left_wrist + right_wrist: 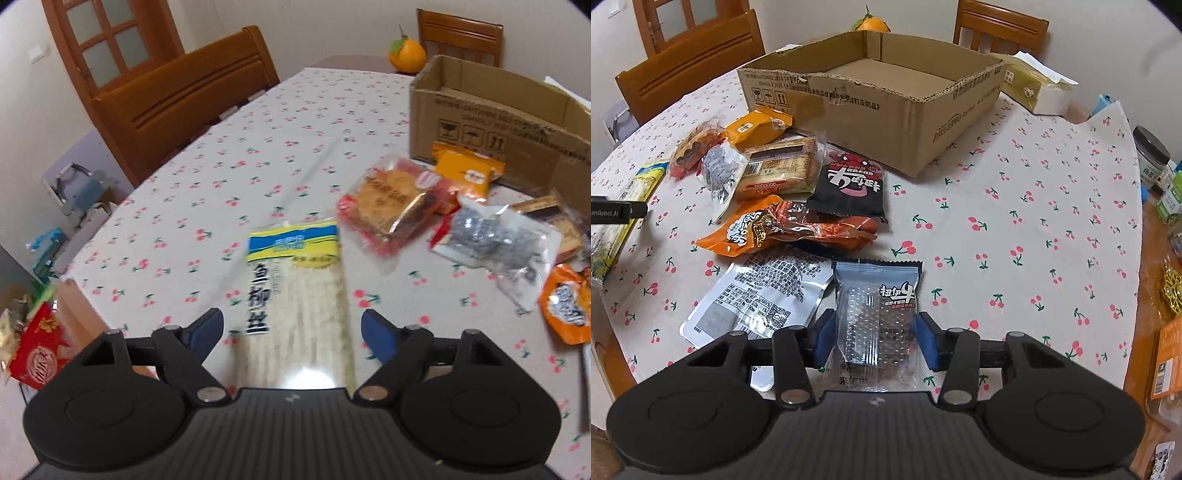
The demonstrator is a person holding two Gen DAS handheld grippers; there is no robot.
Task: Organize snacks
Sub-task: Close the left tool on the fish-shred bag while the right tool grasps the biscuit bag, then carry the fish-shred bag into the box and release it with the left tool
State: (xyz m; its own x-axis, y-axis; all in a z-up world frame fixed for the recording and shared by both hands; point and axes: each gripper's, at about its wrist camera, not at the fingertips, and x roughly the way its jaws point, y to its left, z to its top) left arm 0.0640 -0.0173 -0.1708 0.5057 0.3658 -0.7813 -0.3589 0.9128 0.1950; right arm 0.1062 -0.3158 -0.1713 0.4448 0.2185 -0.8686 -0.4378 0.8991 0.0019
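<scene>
- I am straddling the grey-blue packet (877, 314) with my right gripper (873, 341): pads wide open at its long edges, contact unclear, long axis running straight ahead.
- I am holding my left gripper (291, 334) open around the fish-strip packet (295, 291), also lying lengthwise, near the tabletop's left edge.
- The cardboard box (871, 107) is standing at the far edge, nearer my right.
</scene>
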